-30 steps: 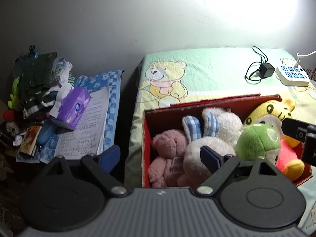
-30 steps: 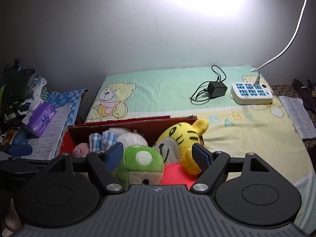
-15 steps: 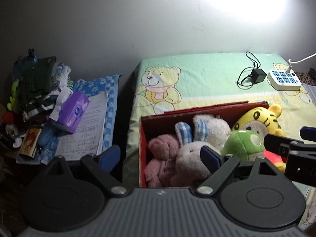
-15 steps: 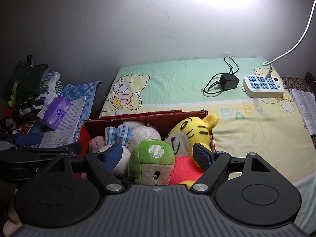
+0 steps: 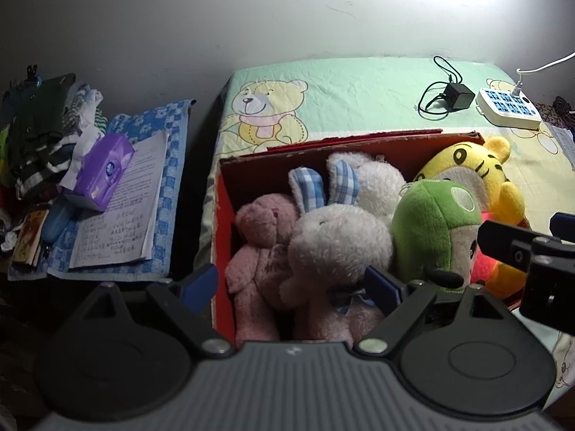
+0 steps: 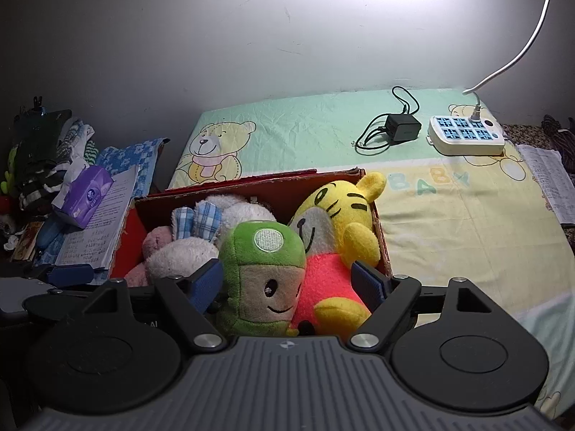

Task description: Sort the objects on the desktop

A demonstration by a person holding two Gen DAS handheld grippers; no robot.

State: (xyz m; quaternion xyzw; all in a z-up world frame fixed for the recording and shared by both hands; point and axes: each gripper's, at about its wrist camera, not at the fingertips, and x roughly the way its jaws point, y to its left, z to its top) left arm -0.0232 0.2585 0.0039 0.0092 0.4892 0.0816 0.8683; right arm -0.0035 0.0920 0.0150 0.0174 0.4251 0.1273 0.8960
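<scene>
Both grippers nearer the red box (image 5: 224, 194) of plush toys, fingers spread, empty.

Drew nearer to the red box (image 5: 224, 215) of plush toys, both grippers; green plush (image 6: 264, 273) loomed larger between spread jaws.

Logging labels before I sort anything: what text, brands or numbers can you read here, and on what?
"BABY": pastel letters printed on the bed sheet.
Open notebook: handwritten lines, too small to read.
Purple tissue pack: round logo, blurred, unreadable.
Printed paper at the right edge: too small to read.
Power strip: no readable marking.
</scene>
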